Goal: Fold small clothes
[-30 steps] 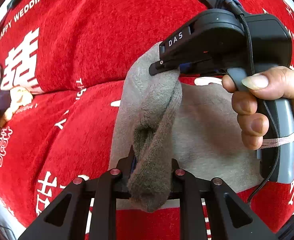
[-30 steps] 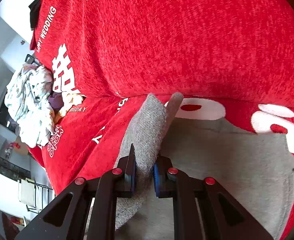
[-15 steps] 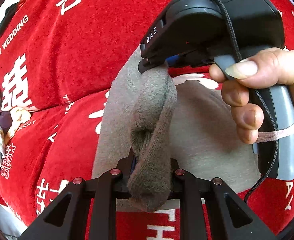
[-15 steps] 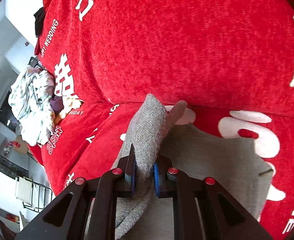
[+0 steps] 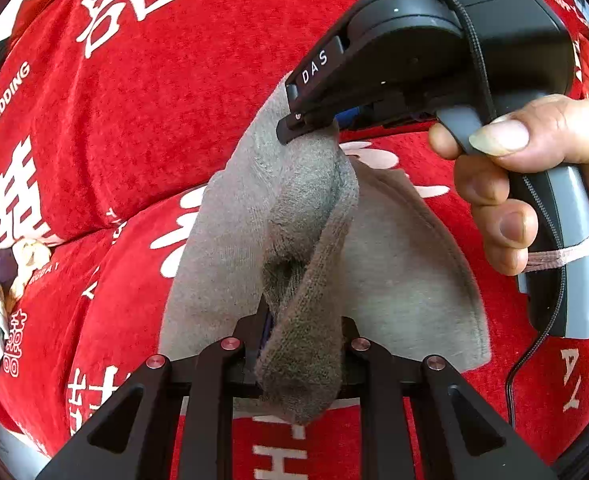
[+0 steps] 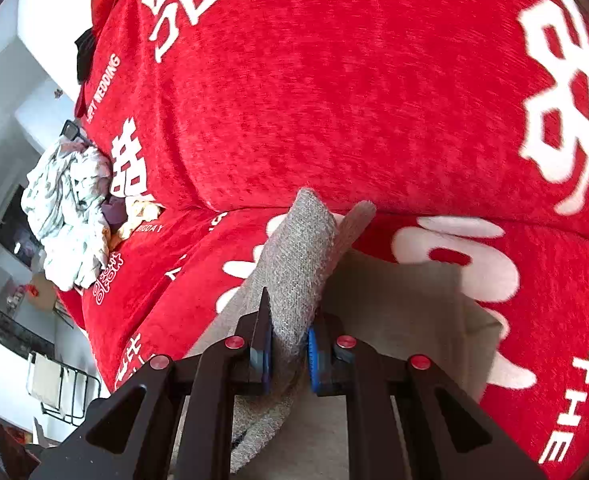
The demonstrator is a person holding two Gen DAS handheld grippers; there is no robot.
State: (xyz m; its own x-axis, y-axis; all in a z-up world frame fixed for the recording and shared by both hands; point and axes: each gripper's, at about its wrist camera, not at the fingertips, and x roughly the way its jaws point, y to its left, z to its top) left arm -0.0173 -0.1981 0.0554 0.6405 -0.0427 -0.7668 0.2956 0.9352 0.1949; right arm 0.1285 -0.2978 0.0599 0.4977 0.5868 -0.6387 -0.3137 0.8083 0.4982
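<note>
A small grey knitted garment (image 5: 394, 272) lies on the red sofa cover, one edge lifted into a ridge (image 5: 306, 232) between the two grippers. My left gripper (image 5: 302, 344) is shut on the near end of that edge. My right gripper (image 5: 314, 124), held by a hand, is shut on the far end. In the right wrist view the right gripper (image 6: 288, 344) pinches the grey fabric (image 6: 298, 264) between its blue pads (image 6: 316, 356), and the rest of the garment (image 6: 406, 320) lies flat to the right.
The red cover with white lettering (image 5: 114, 100) spans the sofa seat and backrest (image 6: 334, 80). A pile of pale crumpled clothes (image 6: 66, 216) sits at the far left of the seat. Room floor and a rack (image 6: 54, 384) show beyond the sofa's left edge.
Both grippers keep their hold on the grey edge. Both have drifted sideways along the sofa, so more of the white lettering shows on the right, and the garment has shifted with them.
</note>
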